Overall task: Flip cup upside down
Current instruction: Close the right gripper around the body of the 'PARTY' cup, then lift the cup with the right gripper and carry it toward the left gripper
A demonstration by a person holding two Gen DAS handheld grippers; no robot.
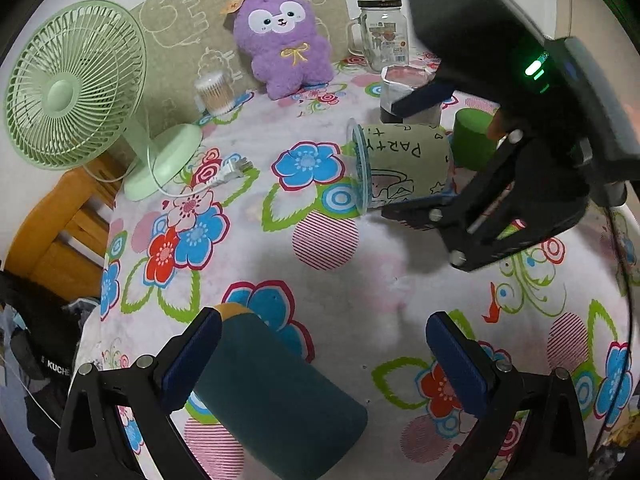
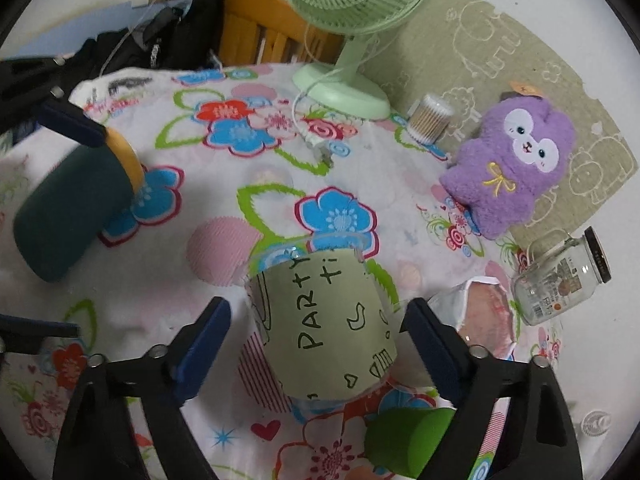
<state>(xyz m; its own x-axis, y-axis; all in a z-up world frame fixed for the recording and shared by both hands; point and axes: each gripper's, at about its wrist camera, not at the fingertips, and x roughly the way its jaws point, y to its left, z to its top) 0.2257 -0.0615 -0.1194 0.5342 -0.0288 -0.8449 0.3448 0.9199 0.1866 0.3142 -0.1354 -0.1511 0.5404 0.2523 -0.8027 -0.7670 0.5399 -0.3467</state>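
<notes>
A clear plastic cup with a beige "PARTY" sleeve point(image 2: 324, 328) lies on its side, mouth pointing away from me, between the open fingers of my right gripper point(image 2: 320, 344), neither pad touching it. It also shows in the left wrist view point(image 1: 400, 168), with the right gripper point(image 1: 416, 156) around it. A dark teal cup with a yellow inside point(image 1: 272, 392) lies on its side between the open fingers of my left gripper point(image 1: 324, 356); its left pad point(image 1: 192, 360) touches the cup. The teal cup also shows in the right wrist view point(image 2: 72, 208).
A floral cloth point(image 1: 340, 280) covers the table. A green fan point(image 1: 76, 80) with cord and plug point(image 1: 232, 170), a cotton-swab tub point(image 1: 216, 94), a purple plush point(image 1: 284, 40), a glass jar point(image 1: 382, 34), a foil-topped container point(image 1: 404, 84) and a green cup point(image 1: 474, 136) stand around. A wooden chair point(image 1: 52, 232) is left.
</notes>
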